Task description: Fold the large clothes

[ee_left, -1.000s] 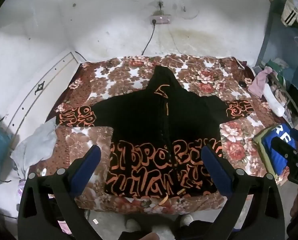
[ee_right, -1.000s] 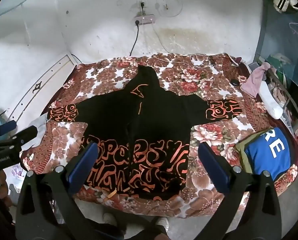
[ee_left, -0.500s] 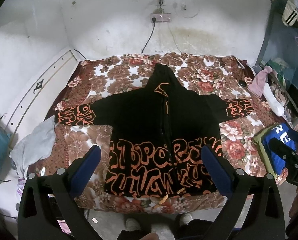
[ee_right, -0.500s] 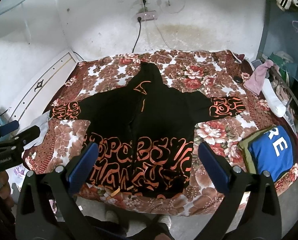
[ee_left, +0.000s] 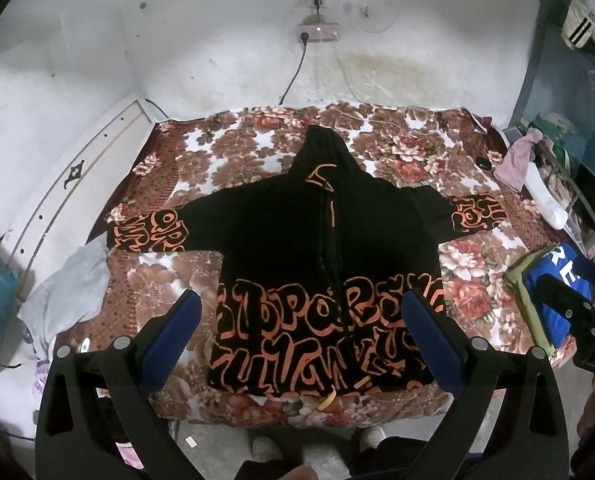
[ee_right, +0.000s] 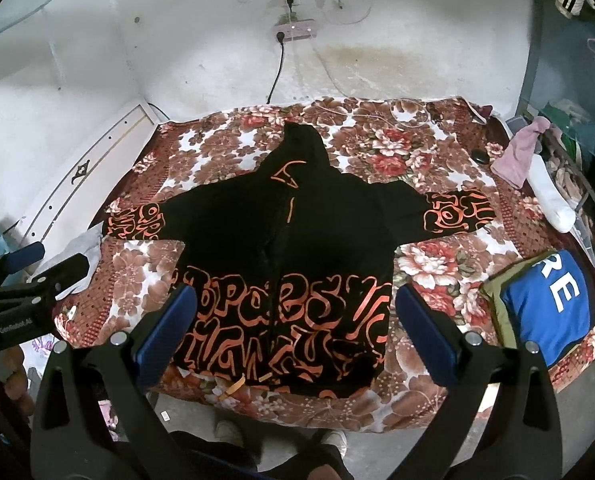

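Note:
A black hooded jacket [ee_left: 321, 248] [ee_right: 289, 240] with orange lettering lies spread flat on the bed, front up, hood toward the wall, both sleeves stretched out sideways. Its hem lies near the bed's front edge. My left gripper [ee_left: 301, 332] hovers open above the hem, holding nothing. My right gripper [ee_right: 293, 320] is also open and empty, high over the hem. Each gripper shows at the edge of the other's view: the right gripper [ee_left: 577, 300] and the left gripper [ee_right: 25, 272].
The bed carries a floral blanket [ee_left: 257, 152] [ee_right: 377, 148]. A folded blue garment [ee_left: 553, 280] [ee_right: 545, 304] with white letters rests at the front right corner. A grey cloth [ee_left: 69, 288] hangs off the left edge. A pink cloth [ee_right: 517, 152] and shelving stand at right. The person's feet [ee_left: 313, 444] are on the floor.
Both views drifted slightly; the jacket sits a little higher and closer in the frames. The jacket itself has not moved and both grippers stay open.

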A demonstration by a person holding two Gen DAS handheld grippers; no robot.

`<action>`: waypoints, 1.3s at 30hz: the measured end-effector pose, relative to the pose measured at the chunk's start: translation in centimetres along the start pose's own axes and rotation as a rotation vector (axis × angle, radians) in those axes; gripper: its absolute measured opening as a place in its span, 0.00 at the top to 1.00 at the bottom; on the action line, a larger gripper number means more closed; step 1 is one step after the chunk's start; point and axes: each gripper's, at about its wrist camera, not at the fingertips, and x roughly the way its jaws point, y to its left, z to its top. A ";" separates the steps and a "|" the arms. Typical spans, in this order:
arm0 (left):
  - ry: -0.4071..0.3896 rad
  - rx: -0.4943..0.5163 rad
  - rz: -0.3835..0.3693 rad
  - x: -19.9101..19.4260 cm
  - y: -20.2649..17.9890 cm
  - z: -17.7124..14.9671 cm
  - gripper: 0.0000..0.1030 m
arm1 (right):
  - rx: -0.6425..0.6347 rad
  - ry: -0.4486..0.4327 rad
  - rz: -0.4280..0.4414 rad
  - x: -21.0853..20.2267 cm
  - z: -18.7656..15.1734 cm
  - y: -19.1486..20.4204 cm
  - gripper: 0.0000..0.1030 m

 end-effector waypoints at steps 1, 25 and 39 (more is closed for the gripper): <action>-0.001 0.000 0.000 0.0 0.0 0.0 0.05 | -0.001 -0.001 0.000 0.0 -0.1 0.1 0.05; 0.015 -0.016 0.005 1.2 0.7 1.2 0.05 | 0.024 0.031 0.020 1.3 1.2 -0.1 0.05; 0.055 -0.100 0.057 3.7 2.7 2.7 0.05 | 0.002 0.057 0.043 3.2 2.4 0.0 0.05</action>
